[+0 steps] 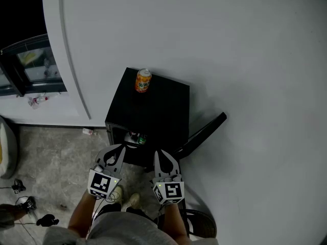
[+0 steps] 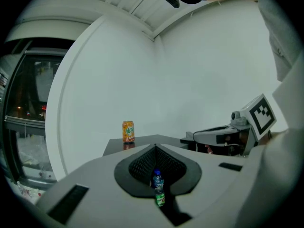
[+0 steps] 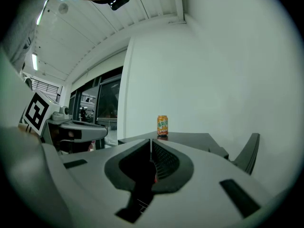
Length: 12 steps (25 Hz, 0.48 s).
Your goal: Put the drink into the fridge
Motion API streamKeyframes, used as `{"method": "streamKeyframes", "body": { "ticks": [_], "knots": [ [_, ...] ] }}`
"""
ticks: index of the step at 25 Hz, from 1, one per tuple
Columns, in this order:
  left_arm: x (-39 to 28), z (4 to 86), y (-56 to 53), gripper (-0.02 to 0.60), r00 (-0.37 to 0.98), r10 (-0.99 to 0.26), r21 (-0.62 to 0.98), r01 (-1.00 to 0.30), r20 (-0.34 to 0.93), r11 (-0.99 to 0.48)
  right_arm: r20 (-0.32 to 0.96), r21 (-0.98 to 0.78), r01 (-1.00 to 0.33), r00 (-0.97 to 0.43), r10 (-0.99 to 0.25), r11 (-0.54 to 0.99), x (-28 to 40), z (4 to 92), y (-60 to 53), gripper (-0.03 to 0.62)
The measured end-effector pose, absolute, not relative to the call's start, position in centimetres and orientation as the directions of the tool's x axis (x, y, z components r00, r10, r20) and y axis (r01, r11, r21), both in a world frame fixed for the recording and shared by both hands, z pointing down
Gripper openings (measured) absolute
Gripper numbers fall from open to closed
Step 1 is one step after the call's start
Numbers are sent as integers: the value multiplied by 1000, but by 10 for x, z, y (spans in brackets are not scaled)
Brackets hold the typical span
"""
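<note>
Facing the open fridge [image 1: 159, 106], left gripper [image 1: 117, 149] and right gripper [image 1: 162, 154] were closed on nothing; the orange can [image 1: 143, 80] stood atop the fridge, so reaching with opened jaws seemed next.

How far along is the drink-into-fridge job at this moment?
Done: the fridge door stands open and a bottle sits inside. In hand: nothing; the left gripper and right gripper hover shut and empty before the opening. Left: the orange can stands on top of the fridge; if that is the drink meant, it has yet to go in, and the door to be closed.
</note>
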State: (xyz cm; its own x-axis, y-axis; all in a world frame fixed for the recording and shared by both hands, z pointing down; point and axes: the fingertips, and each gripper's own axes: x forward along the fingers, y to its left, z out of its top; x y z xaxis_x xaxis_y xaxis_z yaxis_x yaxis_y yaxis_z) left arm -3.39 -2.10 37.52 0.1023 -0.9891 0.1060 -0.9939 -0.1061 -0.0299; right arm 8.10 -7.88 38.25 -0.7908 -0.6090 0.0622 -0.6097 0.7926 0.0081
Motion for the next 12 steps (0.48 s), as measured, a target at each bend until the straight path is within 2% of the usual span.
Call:
{"method": "streamKeyframes", "body": {
  "ticks": [12],
  "knots": [
    [-60, 375, -32, 5, 95, -990, -30, -995, 100, -98, 49, -7, -613, -790, -612, 790, 60, 376, -92, 34]
  ]
}}
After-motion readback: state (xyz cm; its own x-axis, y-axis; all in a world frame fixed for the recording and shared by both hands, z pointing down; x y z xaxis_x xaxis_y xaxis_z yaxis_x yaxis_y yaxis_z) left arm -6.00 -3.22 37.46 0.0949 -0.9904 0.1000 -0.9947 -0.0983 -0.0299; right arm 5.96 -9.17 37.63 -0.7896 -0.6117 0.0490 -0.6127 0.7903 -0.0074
